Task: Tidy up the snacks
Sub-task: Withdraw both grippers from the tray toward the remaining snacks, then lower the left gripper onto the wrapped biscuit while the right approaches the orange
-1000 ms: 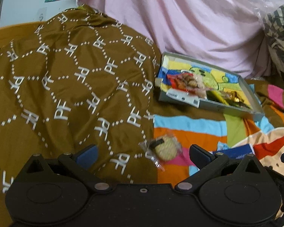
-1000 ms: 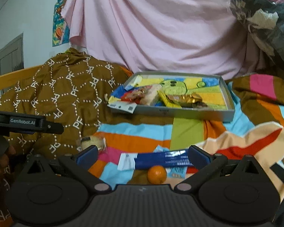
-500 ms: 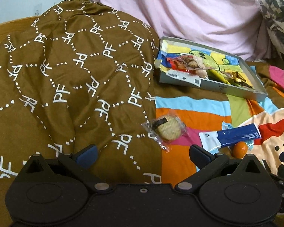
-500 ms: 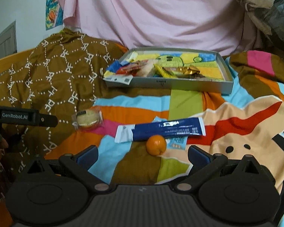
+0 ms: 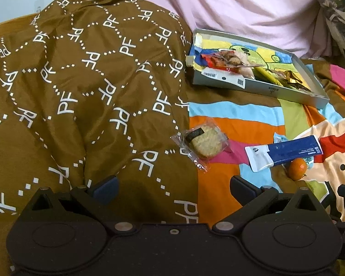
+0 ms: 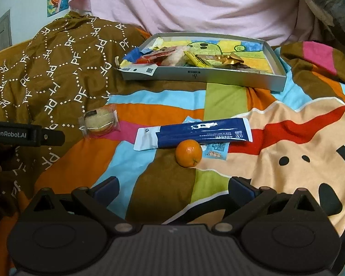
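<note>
On the far side of the bedspread (image 6: pixel 230 96), tray (image 6: pixel 202 75) already holds several wrappers. Loose nearer: biscuit (image 6: pixel 100 120) left, blue packet (image 6: pixel 193 133), orange (image 6: pixel 188 153) touching it. Left tongs (image 5: pixel 173 187) and right tongs (image 6: pixel 173 187) both released, empty, poised short of them, likely for pickup.

Materials and finish, both wrist views

Left gripper (image 5: pixel 172 189): matt black plastic body, silvery metal pivot pins, blue smooth-looking finger pads (image 5: pixel 104 187). Right gripper (image 6: pixel 172 188): same finish, with a ribbed grey panel on its body. Ahead of it: brown quilt (image 6: pixel 57 69), satiny cloth with slight sheen; striped blanket (image 6: pixel 276 142), soft matt cloth; box tray (image 6: pixel 195 76), matt grey cardboard with paper labels. Biscuit pack (image 6: pixel 100 120): clear glossy film over a rough biscuit. Blue packet (image 6: pixel 195 132): glossy plastic. Orange (image 6: pixel 188 153): shiny, finely dimpled peel. Pink sheet (image 6: pixel 195 7) beyond: matt creased cloth.
</note>
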